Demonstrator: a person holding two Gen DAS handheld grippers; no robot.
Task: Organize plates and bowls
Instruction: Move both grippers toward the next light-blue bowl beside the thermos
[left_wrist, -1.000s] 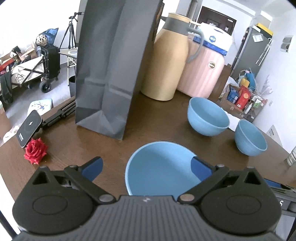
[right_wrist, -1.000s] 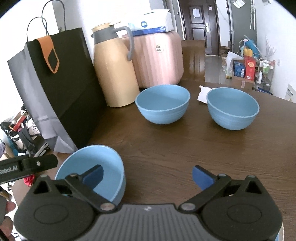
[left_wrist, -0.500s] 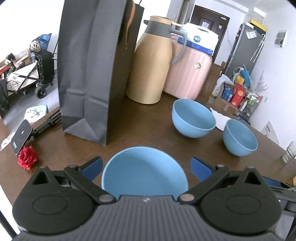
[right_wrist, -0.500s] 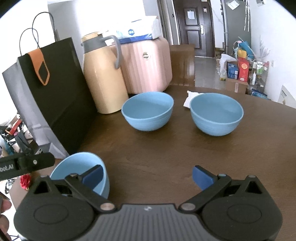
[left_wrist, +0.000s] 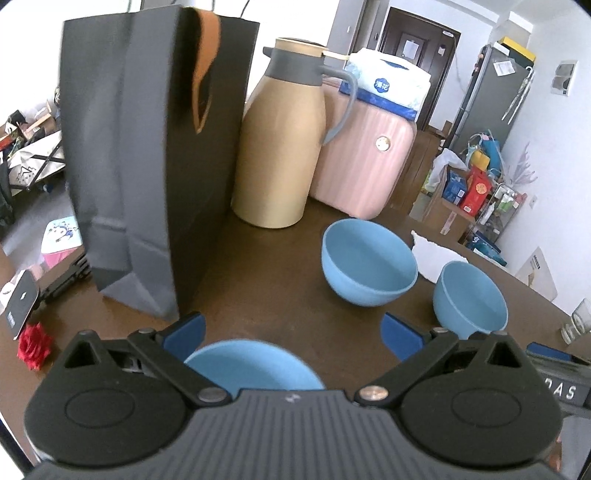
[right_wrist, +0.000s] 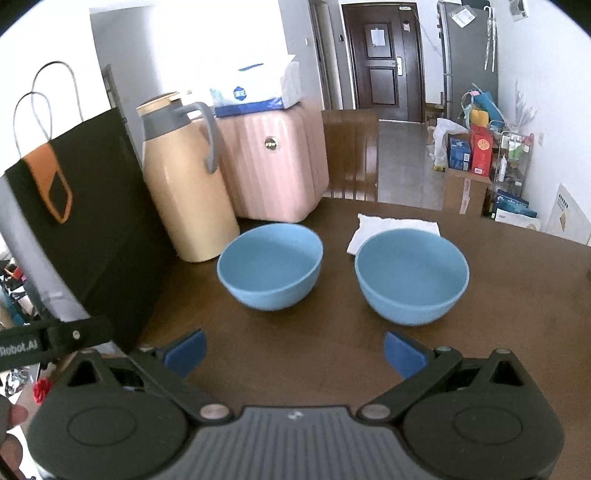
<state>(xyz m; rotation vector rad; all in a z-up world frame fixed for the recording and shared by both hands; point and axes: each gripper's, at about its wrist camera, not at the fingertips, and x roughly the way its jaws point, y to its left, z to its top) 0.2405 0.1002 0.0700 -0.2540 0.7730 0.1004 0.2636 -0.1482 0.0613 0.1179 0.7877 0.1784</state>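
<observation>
Three light blue bowls stand on the dark wooden table (left_wrist: 273, 280). The nearest bowl (left_wrist: 255, 365) lies just under my left gripper (left_wrist: 293, 330), whose blue fingers are spread wide with nothing between them. Farther off sit a middle bowl (left_wrist: 367, 264) and a right bowl (left_wrist: 469, 302). In the right wrist view the same middle bowl (right_wrist: 269, 266) and right bowl (right_wrist: 412, 275) stand side by side ahead of my right gripper (right_wrist: 293, 349), which is open and holds nothing. The nearest bowl is hidden in that view.
A black paper bag (left_wrist: 147, 158) stands at the left, with a tan thermos jug (left_wrist: 280, 155) and a pink case (left_wrist: 364, 158) behind. A white napkin (right_wrist: 391, 227) lies behind the right bowl. A red rose (left_wrist: 33, 345) and a glass (left_wrist: 578, 321) sit near the table's edges.
Both grippers have drawn back and risen. The nearest bowl has slid down under the left gripper's body and has dropped out of the right wrist view. Both stay open.
</observation>
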